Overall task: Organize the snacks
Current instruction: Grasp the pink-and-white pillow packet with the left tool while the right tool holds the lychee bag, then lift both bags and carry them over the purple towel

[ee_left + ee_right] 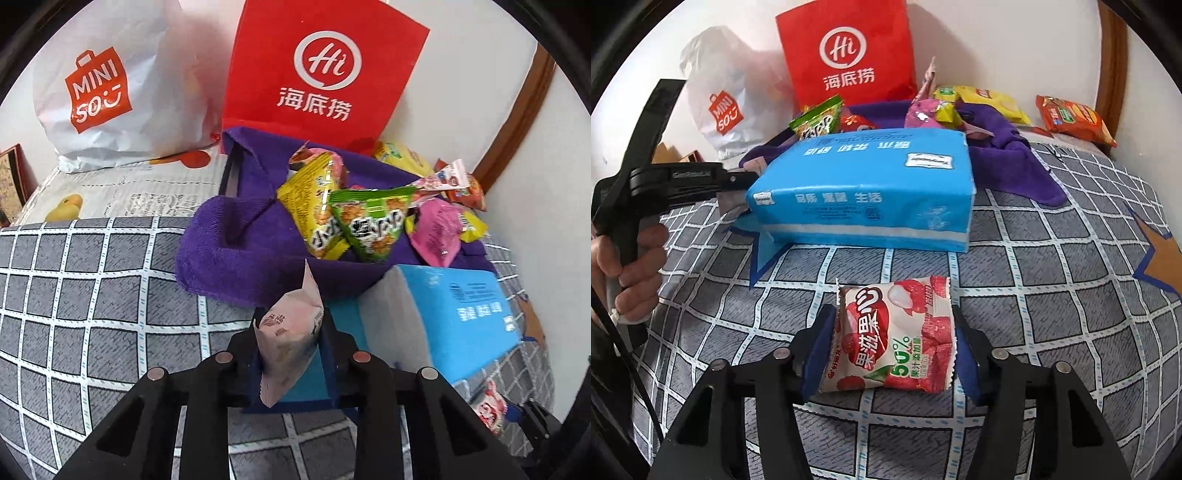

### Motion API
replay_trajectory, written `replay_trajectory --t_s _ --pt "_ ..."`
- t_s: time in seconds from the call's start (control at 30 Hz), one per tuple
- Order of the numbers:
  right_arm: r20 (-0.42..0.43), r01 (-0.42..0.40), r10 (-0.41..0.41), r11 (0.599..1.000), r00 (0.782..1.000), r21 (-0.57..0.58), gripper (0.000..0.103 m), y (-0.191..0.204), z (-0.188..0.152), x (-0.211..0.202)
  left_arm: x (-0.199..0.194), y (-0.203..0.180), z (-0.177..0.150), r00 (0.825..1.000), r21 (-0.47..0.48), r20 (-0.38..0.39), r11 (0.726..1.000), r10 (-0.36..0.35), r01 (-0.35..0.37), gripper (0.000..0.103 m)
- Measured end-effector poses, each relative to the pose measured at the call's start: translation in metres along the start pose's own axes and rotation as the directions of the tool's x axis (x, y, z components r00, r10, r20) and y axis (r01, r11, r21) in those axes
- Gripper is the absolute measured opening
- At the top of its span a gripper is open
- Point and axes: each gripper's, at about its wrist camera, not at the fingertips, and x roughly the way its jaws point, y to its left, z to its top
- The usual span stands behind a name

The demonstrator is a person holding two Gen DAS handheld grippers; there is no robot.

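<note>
My left gripper (291,332) is clamped tight on a pale pink snack packet (290,341), which stands on end between the blue pads, lifted clear of the grey checked bedspread (92,295). Just ahead of it lies a blue tissue pack (461,317), and beyond that a purple towel (236,236) carries a heap of snack packets, a yellow one (314,206), a green one (373,221) and a pink one (436,232) among them. A red paper bag (321,70) and a white shopping bag (110,88) stand against the wall behind.

My right gripper (892,347) sits about half open around a lychee candy packet (894,339) lying flat on the bedspread; I see both blue pads at the packet's side edges, though I cannot tell if they press on it
</note>
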Motion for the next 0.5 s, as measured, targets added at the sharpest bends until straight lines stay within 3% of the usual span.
replay_trajectory --t_s 0.23,0.5 --pt "0.000 0.033 -0.033 0.999 0.999 0.007 0.055 -0.001 -0.004 -0.014 -0.021 0.009 -0.004 0.998 -0.015 0.043 0.999 -0.046 0.047 0.025" --pt "0.066 0.081 -0.080 0.997 0.995 -0.003 0.055 -0.005 0.003 -0.053 -0.035 0.006 -0.006 0.992 -0.026 0.056 0.993 -0.115 0.116 0.025"
